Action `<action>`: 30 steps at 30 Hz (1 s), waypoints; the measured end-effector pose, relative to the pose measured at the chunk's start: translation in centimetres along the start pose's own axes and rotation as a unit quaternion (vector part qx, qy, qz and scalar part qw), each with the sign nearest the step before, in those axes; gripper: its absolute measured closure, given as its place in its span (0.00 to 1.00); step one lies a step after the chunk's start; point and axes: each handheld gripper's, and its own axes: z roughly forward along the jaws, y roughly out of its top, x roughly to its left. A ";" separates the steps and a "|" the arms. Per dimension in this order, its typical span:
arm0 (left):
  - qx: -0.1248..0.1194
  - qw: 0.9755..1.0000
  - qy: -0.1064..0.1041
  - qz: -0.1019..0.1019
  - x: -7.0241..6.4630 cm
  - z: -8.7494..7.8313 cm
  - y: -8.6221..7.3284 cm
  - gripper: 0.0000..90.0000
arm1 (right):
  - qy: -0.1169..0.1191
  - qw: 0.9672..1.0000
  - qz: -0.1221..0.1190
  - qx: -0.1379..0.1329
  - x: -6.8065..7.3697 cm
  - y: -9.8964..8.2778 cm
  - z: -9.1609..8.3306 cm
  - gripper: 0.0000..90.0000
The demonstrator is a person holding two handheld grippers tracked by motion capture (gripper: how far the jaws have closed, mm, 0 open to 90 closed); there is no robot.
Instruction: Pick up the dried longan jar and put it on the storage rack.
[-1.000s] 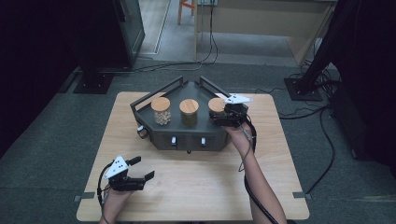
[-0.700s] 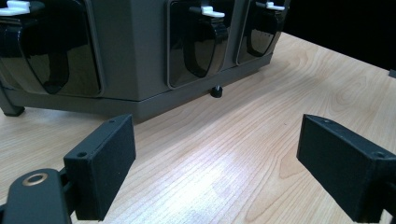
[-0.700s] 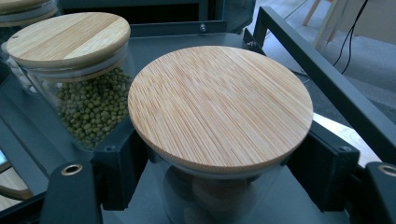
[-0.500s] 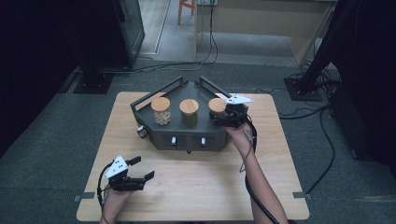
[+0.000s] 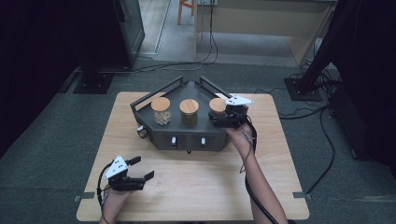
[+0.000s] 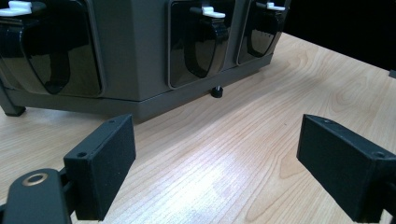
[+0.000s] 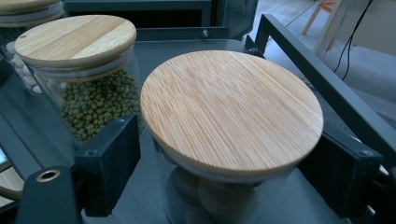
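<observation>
Bamboo-lidded, the right jar [image 7: 231,135] stands at the right end of the rack [image 5: 140,108], last in a row of three. Its glass body shows pale round lumps below the lid [image 7: 232,108]; what they are cannot be told. The right gripper [image 5: 219,120] straddles this jar just under the lid rim, one jaw on each side. Its jaws have just been opening with the jar between them, and in the right gripper view the pads [image 7: 112,163] stand a little off the glass, so the jar looks let go, resting on the rack floor.

To do this step well, the gripper should probably part a little more before any retreat, so that neither pad drags the glass or catches the overhanging lid. A straight pull back toward the person, level and along the jaws' own line, seems safest; lifting early would risk knocking the lid up. The rack's rail [image 7: 322,79] runs close on the jar's right, so the outer jaw has little room to swing.

Left of this jar is the middle jar [image 7: 91,93], full of green beans, near enough that a sideways slip could bump it. Beyond that stands the left jar [image 5: 161,111], holding pale beans.

Well in front of the rack, the left gripper [image 5: 137,175] hangs idle over the table [image 5: 196,186], jaws wide apart with nothing between them, facing the rack's dispenser windows [image 6: 201,42].
</observation>
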 end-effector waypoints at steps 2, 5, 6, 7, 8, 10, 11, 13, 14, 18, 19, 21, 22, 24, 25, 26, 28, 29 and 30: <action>0.000 1.000 0.000 0.000 0.0 0.0 0.0 0.13 | 0.002 1.000 0.002 0.000 -0.1 -0.1 0.0 0.18; 0.000 1.000 0.000 0.000 0.0 0.0 0.0 0.13 | 0.002 1.000 0.002 -0.001 -0.1 -0.1 -0.1 0.18; 0.000 1.000 0.000 0.000 0.0 0.0 0.0 0.13 | 0.003 1.000 0.003 -0.001 -0.1 -0.1 -0.1 0.18; 0.000 1.000 0.000 0.000 0.0 0.0 0.0 0.13 | 0.004 1.000 0.003 -0.001 -0.1 -0.1 -0.1 0.18; 0.000 1.000 0.000 0.001 0.0 0.0 0.0 0.13 | 0.005 1.000 0.004 -0.001 -0.1 -0.1 -0.1 0.17; 0.000 1.000 0.000 0.000 0.0 0.0 0.0 0.13 | 0.005 1.000 0.004 -0.002 -0.1 -0.1 -0.2 0.17; 0.000 1.000 0.000 0.001 0.0 0.0 0.0 0.13 | 0.005 1.000 0.003 -0.002 -0.1 -0.1 -0.2 0.17; 0.000 1.000 0.000 0.001 0.0 0.0 0.0 0.13 | 0.006 1.000 0.004 -0.003 -0.1 -0.2 -0.2 0.17; 0.000 1.000 0.000 0.000 0.0 0.0 0.0 0.13 | 0.006 1.000 0.005 -0.003 -0.1 -0.2 -0.3 0.17; 0.001 1.000 0.000 0.001 0.0 0.0 0.0 0.13 | 0.009 1.000 0.006 -0.003 -0.3 -0.4 -0.4 0.17; 0.001 1.000 0.000 0.001 0.0 0.0 0.0 0.13 | 0.010 1.000 0.008 -0.005 -0.4 -0.5 -0.5 0.17; 0.002 1.000 0.000 0.002 0.0 0.1 0.0 0.13 | 0.011 1.000 0.011 -0.007 -0.4 -0.7 -0.6 0.17; 0.001 1.000 0.000 0.002 0.0 0.1 0.0 0.13 | 0.012 1.000 0.012 -0.007 -0.4 -0.7 -0.6 0.17; 0.002 1.000 0.000 0.002 0.0 0.1 0.0 0.13 | 0.012 1.000 0.011 -0.008 -0.4 -0.8 -0.7 0.17; 0.002 1.000 0.000 0.002 0.0 0.1 0.0 0.13 | 0.012 1.000 0.011 -0.008 -0.4 -0.9 -0.8 0.17; 0.002 1.000 0.000 0.002 0.0 0.1 0.0 0.13 | 0.012 1.000 0.011 -0.008 -0.4 -0.9 -0.8 0.17; 0.002 1.000 0.000 0.001 0.0 0.1 0.0 0.13 | 0.012 1.000 0.012 -0.009 -0.4 -0.9 -0.9 0.17; 0.002 1.000 0.000 0.002 0.0 0.1 0.0 0.13 | 0.011 1.000 0.011 -0.009 -0.4 -0.9 -1.0 0.17; 0.002 1.000 0.000 0.002 0.0 0.1 0.0 0.13 | 0.010 1.000 0.011 -0.009 -0.4 -0.9 -1.0 0.17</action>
